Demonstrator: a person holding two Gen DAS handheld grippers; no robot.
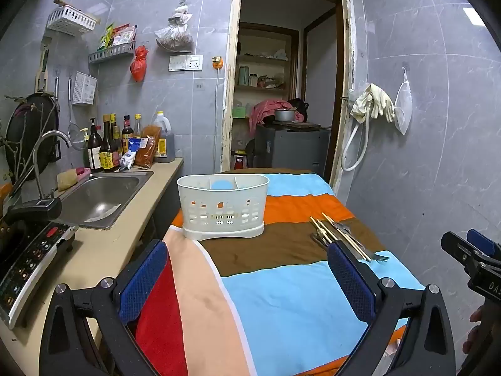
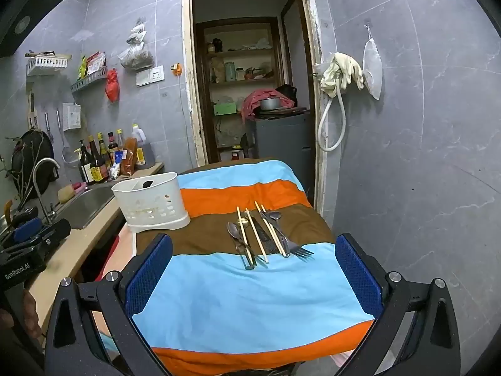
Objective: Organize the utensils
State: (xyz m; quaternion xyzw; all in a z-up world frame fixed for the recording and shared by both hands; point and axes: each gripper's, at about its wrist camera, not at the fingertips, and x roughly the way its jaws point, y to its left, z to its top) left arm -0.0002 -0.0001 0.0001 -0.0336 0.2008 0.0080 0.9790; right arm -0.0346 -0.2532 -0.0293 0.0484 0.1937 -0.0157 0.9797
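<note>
White plastic was the utensil holder (image 2: 152, 202), standing upright at the far left of the striped cloth (image 2: 244, 297) that covered the tabletop, just beside the sink (image 1: 100, 197). Its compartments looked almost empty; one dark thing showed inside in the right wrist view and one round blue patch in the left wrist view, but what they were I could not tell.

All the utensils (image 2: 266, 235) lay in one loose bunch on the brown stripe, to the right of the holder and well apart from it: wooden chopsticks (image 2: 256, 235), spoons (image 2: 235, 230) and a fork (image 2: 297, 249), some lying across others.

Both the left tongs (image 1: 247, 279) and the right tongs (image 2: 253, 269) stood wide open with nothing between them, on the near side of the cloth.

By my judgement the task was at its start: nothing was sorted yet, and every piece was left to be picked up and put in the holder
</note>
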